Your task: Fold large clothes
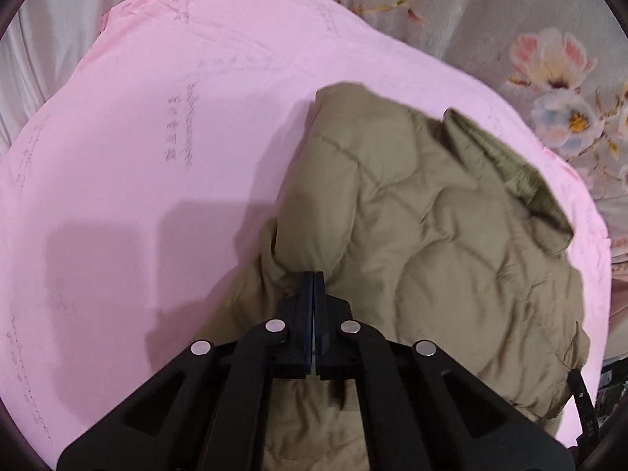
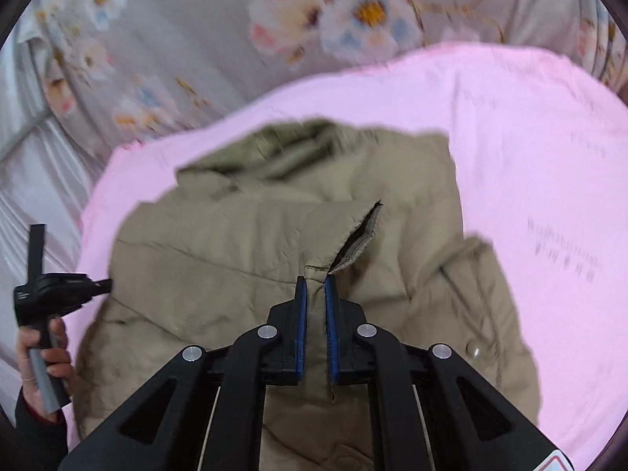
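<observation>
Leftmost, a person's hand (image 2: 43,357) grips the handle of the left gripper (image 1: 314,274), whose jaws are pressed fully together on a pinch of the khaki quilted jacket (image 1: 424,235). That jacket lies rumpled on a pink sheet (image 1: 137,149) spread over a grey floral bedcover (image 2: 204,27). Further right, the right gripper (image 2: 315,280) has its blue pads (image 2: 300,314) nearly together, clamping a narrow fold of the jacket's edge just below what seems, through the blur, to be a pocket opening (image 2: 359,237).
</observation>
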Demonstrator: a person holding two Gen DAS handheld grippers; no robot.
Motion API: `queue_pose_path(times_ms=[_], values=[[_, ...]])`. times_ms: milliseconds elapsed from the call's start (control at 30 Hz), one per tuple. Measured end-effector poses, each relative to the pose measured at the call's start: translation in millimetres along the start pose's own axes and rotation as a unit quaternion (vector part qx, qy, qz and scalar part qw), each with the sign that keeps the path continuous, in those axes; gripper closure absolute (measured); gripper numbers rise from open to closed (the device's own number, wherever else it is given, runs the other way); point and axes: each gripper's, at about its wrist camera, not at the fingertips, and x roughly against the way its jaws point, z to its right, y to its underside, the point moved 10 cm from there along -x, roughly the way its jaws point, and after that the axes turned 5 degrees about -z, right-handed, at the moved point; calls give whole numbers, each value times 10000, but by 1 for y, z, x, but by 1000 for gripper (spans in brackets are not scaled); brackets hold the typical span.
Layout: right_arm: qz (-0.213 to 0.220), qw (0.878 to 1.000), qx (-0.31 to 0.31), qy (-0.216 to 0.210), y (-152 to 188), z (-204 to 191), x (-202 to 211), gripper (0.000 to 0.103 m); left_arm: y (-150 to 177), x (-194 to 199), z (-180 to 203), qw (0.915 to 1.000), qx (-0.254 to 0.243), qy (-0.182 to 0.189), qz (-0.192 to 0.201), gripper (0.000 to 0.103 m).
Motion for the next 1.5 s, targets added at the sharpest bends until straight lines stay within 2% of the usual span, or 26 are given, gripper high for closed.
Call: queue_pose_path(times_ms=[133,233,267,333,367,433,533,633,700,800,867,1000,1200,1267,1333,1367,1400,1433,1467,1500], values=[[-241,9997,-30,47,22,9,-23,93,6,-3,-1,9993,-249,-219,182,103],[-265,9994,89,201,23,6,-18,89,7,4,4,9974,-504,-403,328,103],[-248,9988,171,385,22,7,-11,88,8,8,5,9972,-535,-408,338,103],[-47,9976,244,651,15,8,4,84,7,30,13,9962,-664,-322,473,103],[174,9968,288,719,7,5,18,83,3,47,19,9942,-764,-333,673,103],[537,9953,367,724,-10,-4,41,78,-9,75,39,9890,-992,-360,1036,103],[780,9923,741,611,-37,-38,53,78,-21,98,84,9840,-1298,-100,1213,102],[576,9914,1083,455,-44,-66,24,78,-20,81,121,9817,-1527,-16,1137,99],[328,9916,1165,466,-36,-71,-3,78,-12,56,130,9808,-1640,-161,1040,99],[22,9906,1227,606,-25,-68,-43,78,3,20,123,9820,-1661,-288,853,99],[-2,9900,1268,617,-14,-68,-60,78,9,10,116,9798,-1717,-318,975,99],[46,9901,1278,583,-8,-66,-65,78,18,3,114,9730,-1889,-575,1195,99],[-10,9924,1160,416,-6,-62,-70,77,18,-4,115,9696,-2003,-806,1150,99],[-44,9932,1109,340,-8,-63,-70,76,17,0,115,9696,-2032,-768,1127,99],[-158,9951,969,104,-14,-63,-64,62,13,10,114,9748,-1963,-462,948,98],[-171,9961,861,-70,-19,-65,-59,59,8,16,114,9781,-1862,-254,897,91],[-72,9976,588,-344,-37,-63,-48,55,-2,28,114,9817,-1679,43,897,73],[-21,9981,365,-495,-51,-60,-44,54,-15,39,115,9838,-1508,253,935,61],[0,9976,97,-691,-64,-56,-42,53,-25,45,117,9848,-1378,399,974,39],[20,9959,-195,-879,-78,-52,-43,51,-40,52,122,9859,-1197,599,1009,30]])
